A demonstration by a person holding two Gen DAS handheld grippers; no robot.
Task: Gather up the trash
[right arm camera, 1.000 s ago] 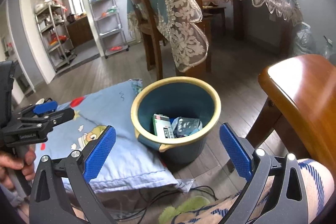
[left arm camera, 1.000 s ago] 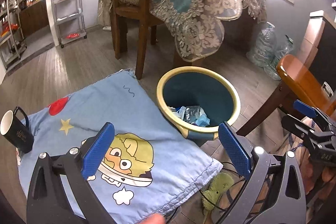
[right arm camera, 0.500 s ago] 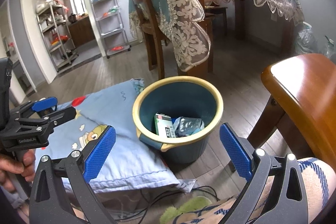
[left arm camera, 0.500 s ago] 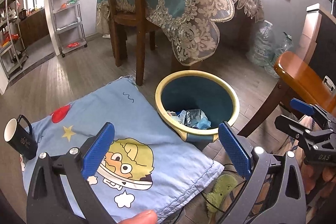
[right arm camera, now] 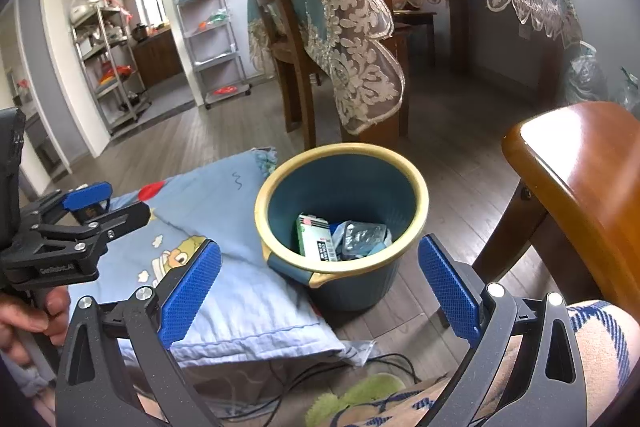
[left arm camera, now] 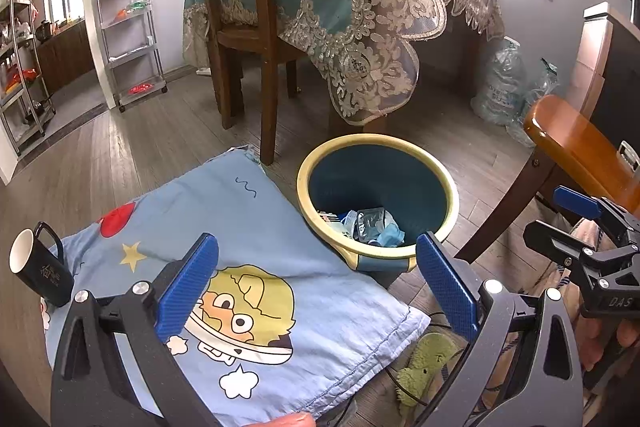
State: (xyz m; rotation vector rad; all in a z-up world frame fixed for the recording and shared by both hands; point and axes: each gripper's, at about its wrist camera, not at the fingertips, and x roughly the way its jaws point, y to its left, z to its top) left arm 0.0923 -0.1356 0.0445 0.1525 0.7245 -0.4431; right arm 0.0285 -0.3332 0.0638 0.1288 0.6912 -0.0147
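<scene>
bin point(left arm camera: 450, 187): frame centre, trash point(left arm camera: 374, 227) inside
cloth point(left arm camera: 256, 227): left of bin, touching
mug point(left arm camera: 40, 269): far left, on cloth

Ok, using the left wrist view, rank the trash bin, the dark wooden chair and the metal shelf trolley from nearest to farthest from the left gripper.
From the left gripper, which is open:
1. Trash bin, just ahead and slightly right, beside the blue cushion.
2. Dark wooden chair, farther ahead past the cushion, tucked against the lace-covered table.
3. Metal shelf trolley, far left, by the wall.

The bin point(left arm camera: 436, 179) wall hides part of the trash point(right arm camera: 344, 237) inside.
</scene>
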